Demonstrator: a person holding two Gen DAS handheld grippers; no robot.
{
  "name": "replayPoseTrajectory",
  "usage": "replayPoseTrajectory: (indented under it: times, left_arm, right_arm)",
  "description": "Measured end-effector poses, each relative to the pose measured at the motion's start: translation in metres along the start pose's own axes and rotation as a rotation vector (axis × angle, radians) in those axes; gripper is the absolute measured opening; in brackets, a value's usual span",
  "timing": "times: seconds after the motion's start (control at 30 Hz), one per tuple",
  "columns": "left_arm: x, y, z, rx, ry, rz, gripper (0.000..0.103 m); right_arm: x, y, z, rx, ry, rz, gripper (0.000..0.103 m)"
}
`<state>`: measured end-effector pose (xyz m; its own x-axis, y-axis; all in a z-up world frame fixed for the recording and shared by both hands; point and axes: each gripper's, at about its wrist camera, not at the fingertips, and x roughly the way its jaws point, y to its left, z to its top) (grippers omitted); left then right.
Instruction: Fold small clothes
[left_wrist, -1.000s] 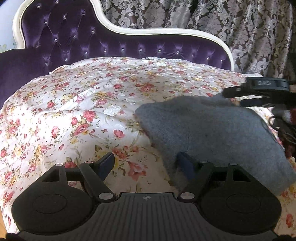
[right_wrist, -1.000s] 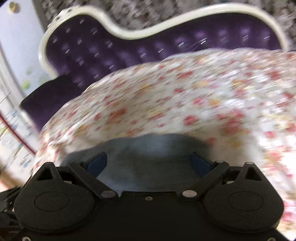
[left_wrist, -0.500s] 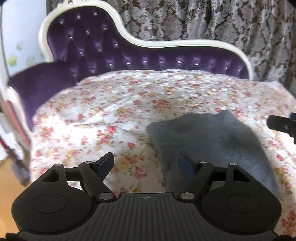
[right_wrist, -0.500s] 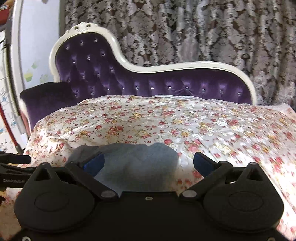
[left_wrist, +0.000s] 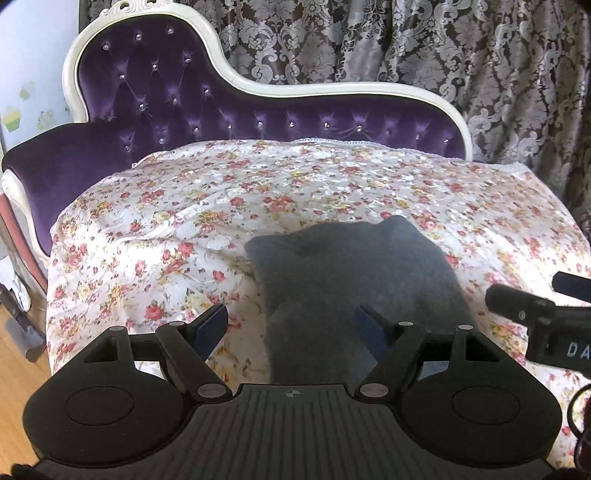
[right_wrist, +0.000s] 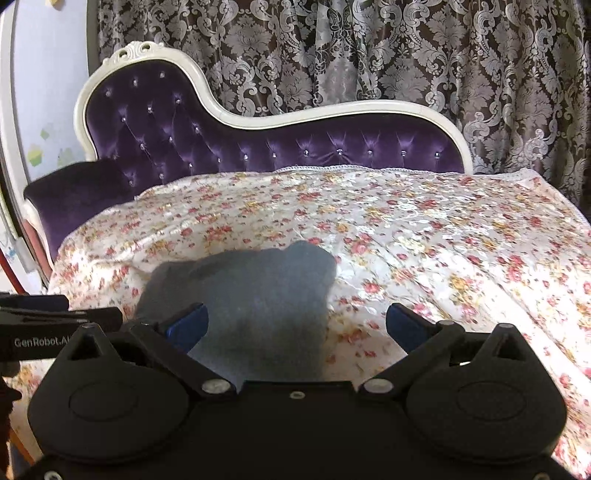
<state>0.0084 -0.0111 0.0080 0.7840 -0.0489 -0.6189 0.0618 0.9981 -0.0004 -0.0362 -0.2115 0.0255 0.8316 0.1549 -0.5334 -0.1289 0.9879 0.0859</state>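
Note:
A grey knitted garment (left_wrist: 354, 273) lies folded flat on the floral cover (left_wrist: 184, 221) near the couch's front edge; it also shows in the right wrist view (right_wrist: 251, 295). My left gripper (left_wrist: 291, 328) is open and empty, held above the garment's near left edge. My right gripper (right_wrist: 295, 325) is open and empty, above the garment's near right edge. Each gripper's body shows at the side of the other's view: the right one (left_wrist: 546, 325), the left one (right_wrist: 48, 325).
The floral cover (right_wrist: 443, 240) drapes a purple tufted couch (left_wrist: 221, 107) with a white frame. Patterned curtains (right_wrist: 369, 51) hang behind. Wooden floor (left_wrist: 18, 369) shows at the lower left, past the couch's edge.
Both grippers have pulled back and up from the garment, so more of the couch and curtain shows. The garment lies still. Both stay open.

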Motion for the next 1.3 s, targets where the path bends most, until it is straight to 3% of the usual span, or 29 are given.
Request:
replayPoseTrajectory:
  times: [0.47,1.3]
  left_arm:
    - [-0.015,-0.001,-0.017,-0.005,-0.006,0.042,0.075]
    - [-0.014,-0.007,-0.021,0.003,0.024,0.019,0.075]
  right_arm:
    - [-0.019,0.007,-0.017,0.025,0.023,0.031,0.102]
    - [-0.022,0.010,-0.020,0.037,0.044,0.043,0.102]
